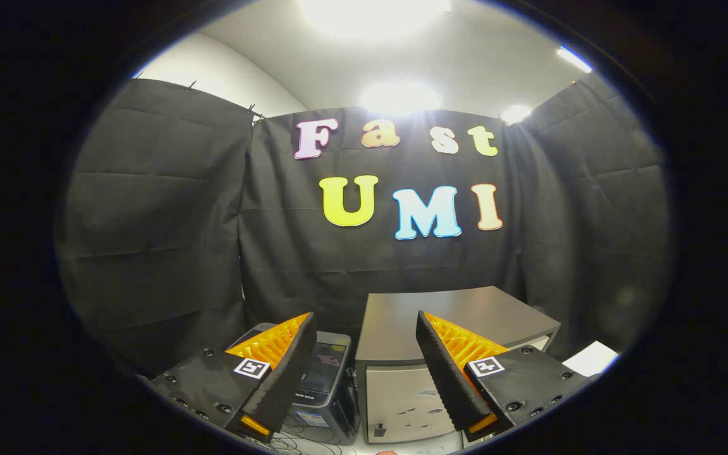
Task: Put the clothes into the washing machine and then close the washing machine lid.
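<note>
Standing beyond the claw [364,370], a little to its right, is the washing machine [446,360]: a boxy unit with a flat dark lid [446,319] lying closed on top and a pale front panel [402,404] below it. The claw is released, its two fingers [288,376] spread wide with nothing between them, and the machine's front left corner shows through the gap. Just beside the machine on its left sits a smaller dark box [326,385] with a glossy front, partly hidden behind the left finger. Some thin cables [301,442] lie on the floor in front of that box. A white sheet [591,359] lies off to the right of the machine. Black cloth [168,240] hangs all round behind everything, and bright ceiling lamps [395,98] glare above it
</note>
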`<state>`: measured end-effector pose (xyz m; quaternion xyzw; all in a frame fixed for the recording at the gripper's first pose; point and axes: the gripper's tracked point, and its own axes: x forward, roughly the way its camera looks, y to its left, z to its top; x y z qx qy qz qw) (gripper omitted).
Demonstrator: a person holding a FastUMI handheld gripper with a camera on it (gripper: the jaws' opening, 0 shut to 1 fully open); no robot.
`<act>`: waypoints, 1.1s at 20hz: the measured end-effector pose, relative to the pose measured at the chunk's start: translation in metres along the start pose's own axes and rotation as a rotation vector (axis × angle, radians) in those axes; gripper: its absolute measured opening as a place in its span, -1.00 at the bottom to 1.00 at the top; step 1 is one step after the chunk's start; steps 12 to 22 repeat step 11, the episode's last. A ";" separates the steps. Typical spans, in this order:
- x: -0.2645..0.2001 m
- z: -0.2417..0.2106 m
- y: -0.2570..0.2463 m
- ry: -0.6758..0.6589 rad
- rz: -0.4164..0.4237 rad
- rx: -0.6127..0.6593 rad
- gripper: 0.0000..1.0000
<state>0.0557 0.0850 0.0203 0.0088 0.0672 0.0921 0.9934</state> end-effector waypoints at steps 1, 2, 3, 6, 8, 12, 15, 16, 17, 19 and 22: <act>-0.004 0.001 -0.006 -0.001 -0.008 0.006 0.96; -0.008 0.002 -0.012 -0.002 -0.014 0.011 0.96; -0.012 0.002 -0.018 -0.003 -0.021 0.013 0.96; -0.022 0.006 -0.032 -0.012 -0.040 0.013 0.96; -0.027 0.007 -0.039 -0.016 -0.046 0.016 0.96; -0.034 0.010 -0.046 -0.022 -0.052 0.018 0.96; -0.034 0.010 -0.046 -0.022 -0.052 0.018 0.96; -0.034 0.010 -0.046 -0.022 -0.052 0.018 0.96; -0.034 0.010 -0.046 -0.022 -0.052 0.018 0.96; -0.034 0.010 -0.046 -0.022 -0.052 0.018 0.96; -0.034 0.010 -0.046 -0.022 -0.052 0.018 0.96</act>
